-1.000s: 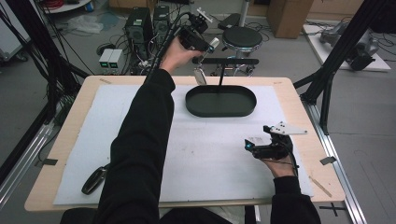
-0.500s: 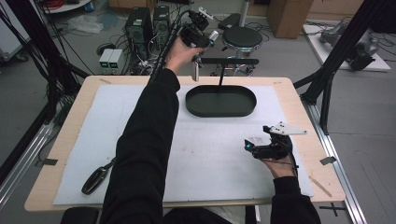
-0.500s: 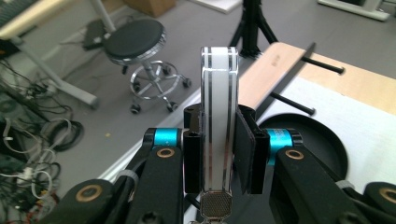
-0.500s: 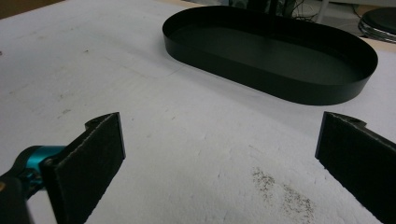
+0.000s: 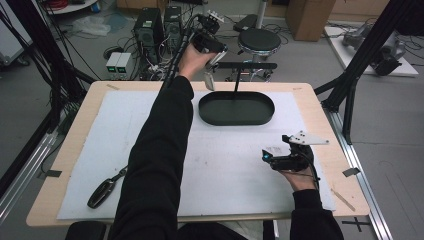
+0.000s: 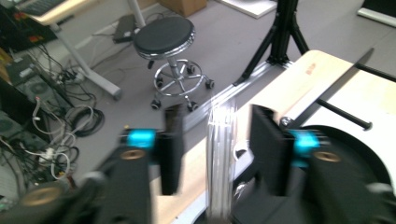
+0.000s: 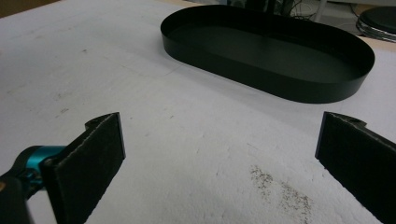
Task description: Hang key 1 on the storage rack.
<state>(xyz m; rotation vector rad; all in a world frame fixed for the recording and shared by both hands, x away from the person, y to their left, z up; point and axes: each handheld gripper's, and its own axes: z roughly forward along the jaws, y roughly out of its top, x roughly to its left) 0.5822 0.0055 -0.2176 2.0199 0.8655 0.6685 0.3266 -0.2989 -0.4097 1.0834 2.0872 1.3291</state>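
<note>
High view: at the near left of the tabletop (image 5: 320, 100) a black-handled tool (image 5: 105, 189) lies untouched on the white sheet (image 5: 225, 165). At the near right, the right claw (image 5: 270, 156) rests on the sheet with its jaws spread wide and nothing between them. Farther back, the black oval tray (image 5: 205, 112) stands bare, and its upright post carries a crossbar (image 5: 247, 65) with nothing hung on it. Beyond the tray's far left end, the left claw (image 5: 214, 59) is raised over the far edge of the tabletop. A silvery strip (image 5: 210, 79) dangles below it, close to the tray but clear of both tray and crossbar. In the left gripper view the jaws stand on either side of the strip, and blur hides whether they pinch it. The work looks to be at an early stage: the strip is lifted but not yet placed, and the tool has yet to be picked up. Compared with a second ago little has changed, with the left hand and the strip shifted only slightly and the right claw unmoved.
</note>
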